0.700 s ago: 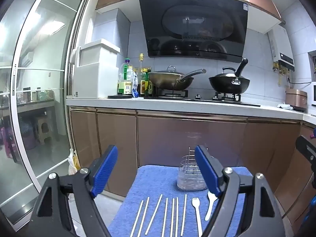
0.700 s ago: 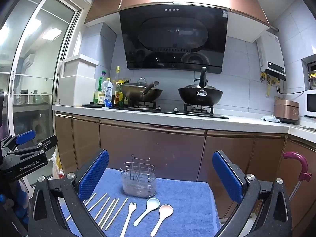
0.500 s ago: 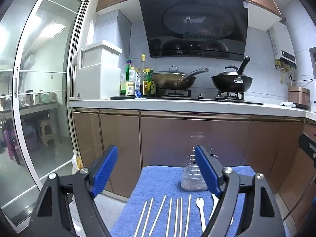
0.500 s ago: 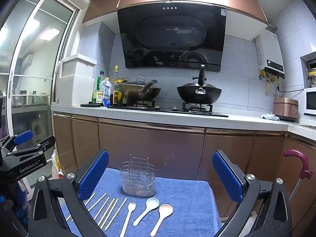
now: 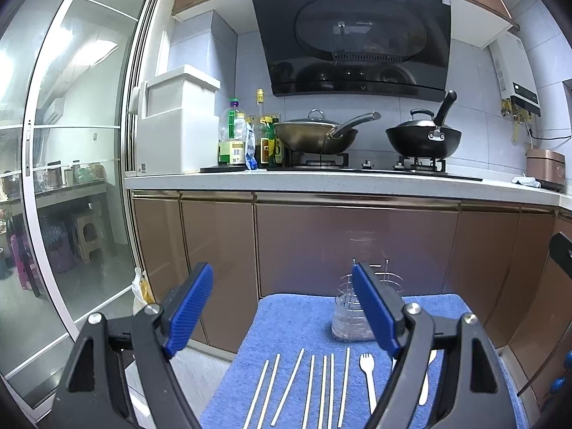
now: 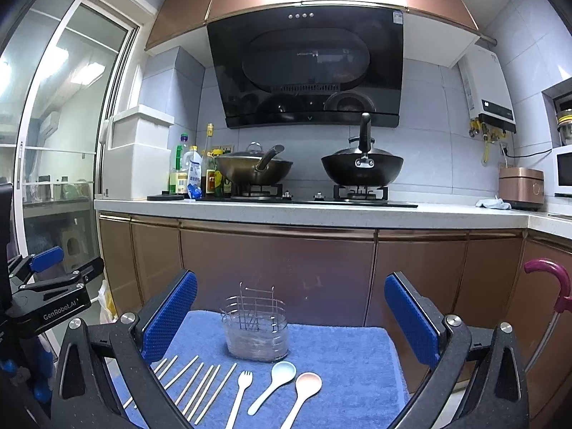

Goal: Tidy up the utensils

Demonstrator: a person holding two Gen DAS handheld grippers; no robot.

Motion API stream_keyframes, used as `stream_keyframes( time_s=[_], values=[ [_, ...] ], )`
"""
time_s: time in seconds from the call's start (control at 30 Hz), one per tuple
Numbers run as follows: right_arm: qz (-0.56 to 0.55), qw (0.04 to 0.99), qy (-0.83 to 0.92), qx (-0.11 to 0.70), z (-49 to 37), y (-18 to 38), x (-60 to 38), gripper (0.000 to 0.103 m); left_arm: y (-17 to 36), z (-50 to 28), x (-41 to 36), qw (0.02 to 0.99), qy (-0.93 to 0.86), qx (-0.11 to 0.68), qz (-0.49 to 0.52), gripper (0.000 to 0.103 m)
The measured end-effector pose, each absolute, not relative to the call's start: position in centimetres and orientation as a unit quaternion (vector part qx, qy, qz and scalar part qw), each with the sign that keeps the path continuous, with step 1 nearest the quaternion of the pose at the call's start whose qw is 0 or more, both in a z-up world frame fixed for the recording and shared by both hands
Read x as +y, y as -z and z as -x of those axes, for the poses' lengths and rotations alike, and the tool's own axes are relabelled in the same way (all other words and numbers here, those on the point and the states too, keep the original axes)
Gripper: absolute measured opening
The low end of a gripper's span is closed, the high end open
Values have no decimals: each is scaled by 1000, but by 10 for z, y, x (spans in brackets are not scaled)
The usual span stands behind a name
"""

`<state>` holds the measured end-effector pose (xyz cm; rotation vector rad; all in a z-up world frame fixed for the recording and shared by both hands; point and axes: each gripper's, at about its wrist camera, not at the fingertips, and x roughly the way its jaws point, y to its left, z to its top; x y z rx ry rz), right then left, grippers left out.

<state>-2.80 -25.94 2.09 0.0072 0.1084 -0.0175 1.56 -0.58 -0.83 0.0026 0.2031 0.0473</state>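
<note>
A clear utensil holder with a wire rack (image 6: 255, 332) stands empty at the back of a blue towel (image 6: 343, 357). In front of it lie several pale chopsticks (image 6: 200, 386), a white fork (image 6: 240, 391), a light blue spoon (image 6: 275, 382) and a pink spoon (image 6: 304, 391). The left wrist view shows the holder (image 5: 348, 316), chopsticks (image 5: 311, 386) and fork (image 5: 368, 375). My left gripper (image 5: 282, 316) is open and empty above the towel's left front. My right gripper (image 6: 291, 318) is open and empty, held above the utensils.
Brown cabinets (image 6: 279, 268) and a white counter (image 6: 321, 211) stand behind the towel, with two woks (image 6: 361, 168) on a stove. A glass sliding door (image 5: 71, 178) is at the left. A magenta umbrella handle (image 6: 554, 282) hangs at the right.
Both views have tilted slightly so the towel and utensils sit a bit lower in frame. Both grippers stay open and empty.
</note>
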Motion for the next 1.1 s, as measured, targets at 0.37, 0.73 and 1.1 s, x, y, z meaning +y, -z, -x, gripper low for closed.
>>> stream_keyframes(
  time_s=[0.37,0.73,1.1],
  values=[
    [-6,998,7,63,18,-16,-262,103,10,-18,-9,993,-45,107,-18,79],
    [7,995,7,99,3,1,-259,103,17,-27,-17,991,-84,97,-46,79],
    [1,995,5,96,-13,8,-265,103,21,-46,-19,989,-103,93,-51,79]
  ],
)
